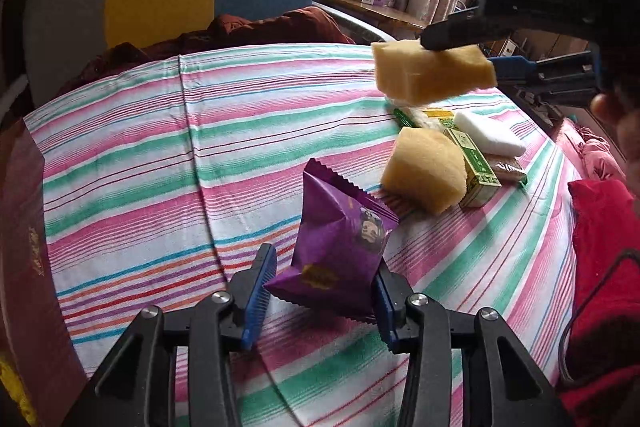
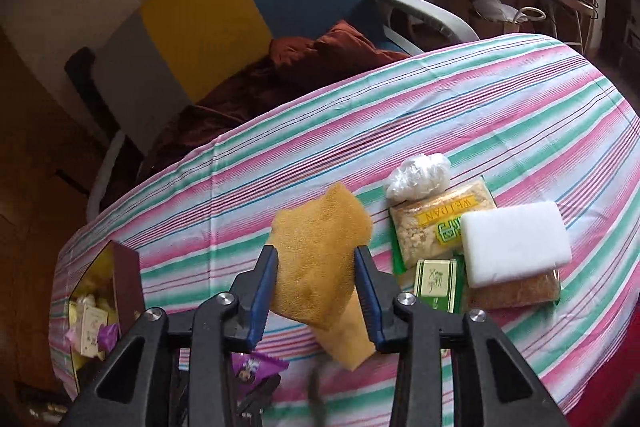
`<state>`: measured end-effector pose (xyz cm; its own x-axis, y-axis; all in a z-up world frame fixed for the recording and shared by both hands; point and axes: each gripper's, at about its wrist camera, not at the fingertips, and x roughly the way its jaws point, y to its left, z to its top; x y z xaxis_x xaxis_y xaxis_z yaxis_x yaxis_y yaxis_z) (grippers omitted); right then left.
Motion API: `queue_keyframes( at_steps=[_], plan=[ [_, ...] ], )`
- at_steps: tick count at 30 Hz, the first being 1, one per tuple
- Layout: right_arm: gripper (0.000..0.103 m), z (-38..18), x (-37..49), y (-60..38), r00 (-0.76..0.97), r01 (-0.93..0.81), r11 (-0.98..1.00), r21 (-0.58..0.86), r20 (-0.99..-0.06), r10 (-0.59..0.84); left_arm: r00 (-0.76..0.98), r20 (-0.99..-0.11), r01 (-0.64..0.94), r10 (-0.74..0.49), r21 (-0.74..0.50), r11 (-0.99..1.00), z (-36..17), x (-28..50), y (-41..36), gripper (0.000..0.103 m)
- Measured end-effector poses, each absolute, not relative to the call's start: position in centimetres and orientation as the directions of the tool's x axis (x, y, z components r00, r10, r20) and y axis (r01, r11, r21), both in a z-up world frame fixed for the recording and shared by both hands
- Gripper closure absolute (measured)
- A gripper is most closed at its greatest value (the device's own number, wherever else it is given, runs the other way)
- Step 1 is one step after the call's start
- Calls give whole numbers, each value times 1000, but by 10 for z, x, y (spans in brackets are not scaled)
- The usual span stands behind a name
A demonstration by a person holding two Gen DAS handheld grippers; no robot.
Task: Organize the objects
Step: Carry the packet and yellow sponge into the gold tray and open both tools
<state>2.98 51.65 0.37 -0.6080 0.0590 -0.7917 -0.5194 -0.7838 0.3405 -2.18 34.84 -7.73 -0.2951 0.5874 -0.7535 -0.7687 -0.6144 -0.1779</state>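
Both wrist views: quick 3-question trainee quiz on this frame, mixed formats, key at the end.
1. True or false: the right gripper is shut on a yellow sponge.
2. What does the left gripper hold? A) purple snack packet B) white foam block C) green box
3. Fill in: a second yellow sponge lies on the striped ____.

Key: 1 true; 2 A; 3 tablecloth.
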Motion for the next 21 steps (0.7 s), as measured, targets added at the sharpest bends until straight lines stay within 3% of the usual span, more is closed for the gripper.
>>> queue_keyframes(
  at_steps=[21],
  plan=[
    [65,-6,70,455,-615,-458,-815,355,-789,2,-389,-678,-753,625,-157,-639,5,25,262,57]
  ],
)
